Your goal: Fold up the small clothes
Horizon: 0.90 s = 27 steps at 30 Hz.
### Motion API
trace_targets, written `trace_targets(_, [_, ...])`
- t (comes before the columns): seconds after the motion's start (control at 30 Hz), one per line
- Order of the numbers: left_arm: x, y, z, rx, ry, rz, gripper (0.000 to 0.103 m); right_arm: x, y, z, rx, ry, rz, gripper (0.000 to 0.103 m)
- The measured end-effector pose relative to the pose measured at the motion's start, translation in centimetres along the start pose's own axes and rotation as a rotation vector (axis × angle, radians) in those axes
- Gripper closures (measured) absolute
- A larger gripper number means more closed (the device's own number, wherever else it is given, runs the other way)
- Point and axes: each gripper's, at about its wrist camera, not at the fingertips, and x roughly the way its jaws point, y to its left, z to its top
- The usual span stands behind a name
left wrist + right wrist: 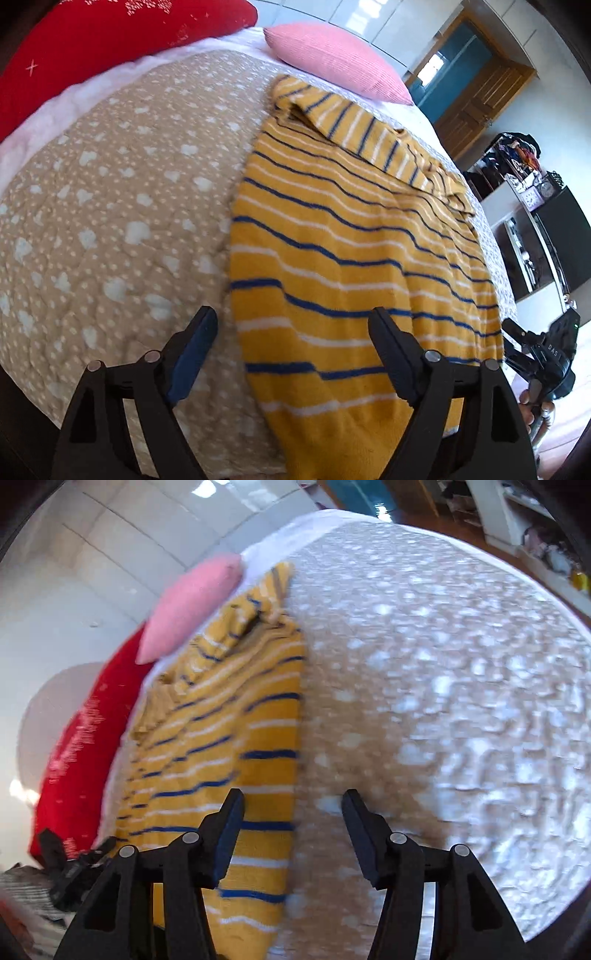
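One striped sweater (351, 258) lies on the quilt (110, 221), two pillows beside; both claws (295, 347) (291, 819) released.

— What is carrying everything here?

— A bed (110, 221), covered with a beige quilt (424, 701) that has white dots and small white shapes printed on it.

— And what lies directly on it?

— A yellow garment (351, 258) with blue and white stripes lies spread flat on the quilt; its upper part is folded over and a little wrinkled. At the head end there is a pink pillow (332, 55), very near the garment's top, and beside it a red pillow (92, 48) with a white pattern. Under the pillows a pale sheet (55, 114) shows.
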Motion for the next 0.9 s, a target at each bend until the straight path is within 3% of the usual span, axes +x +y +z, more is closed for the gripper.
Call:
trace_targets(0.07, [0.0,-0.3,-0.4,-0.010,-0.002,-0.002,0.021,0.8,0.5,-0.4,0.002,0.032,0.066,0.042])
trace_targets(0.17, [-0.5,-0.6,-1.3,-0.037,0.009,-0.021,0.032,1.8,1.3,-1.7,-0.012,0.060,0.117,0.042])
trace_targets(0.27, [-0.5,-1.2,-2.4,-0.037,0.028,-0.044,0.032,2.1,1.7,-3.0,0.009,0.087,0.216,0.042])
trace_targets(0.33, [-0.2,-2.1,-3.2,-0.008,0.016,-0.015,0.032,2.4,2.2,-4.7,0.011,0.122,0.275,0.042])
trace_targets(0.43, [0.1,-3.4,-3.5,0.035,0.020,0.050,0.032,2.5,3.4,-6.8,-0.053,0.109,0.219,0.049])
trace_targets(0.47, [0.1,-3.5,-3.2,0.038,0.027,0.056,0.053,2.5,3.8,-7.0,-0.069,0.095,0.174,0.065])
trace_targets(0.5, [0.0,-3.3,-2.8,0.029,0.034,0.050,0.097,2.6,4.0,-7.0,-0.067,0.094,0.152,0.084])
trace_targets(0.57, [-0.2,-2.3,-2.0,-0.033,0.074,-0.004,0.094,3.1,3.7,-6.4,-0.013,0.107,0.131,0.089])
trace_targets(0.67, [-2.4,-1.1,-1.7,-0.099,0.047,-0.051,0.095,3.1,3.5,-5.6,0.020,0.114,0.157,0.090])
trace_targets(0.9, [-7.1,-1.4,-4.1,-0.083,0.012,-0.111,0.094,-1.9,3.9,-7.0,-0.062,0.127,0.213,0.093])
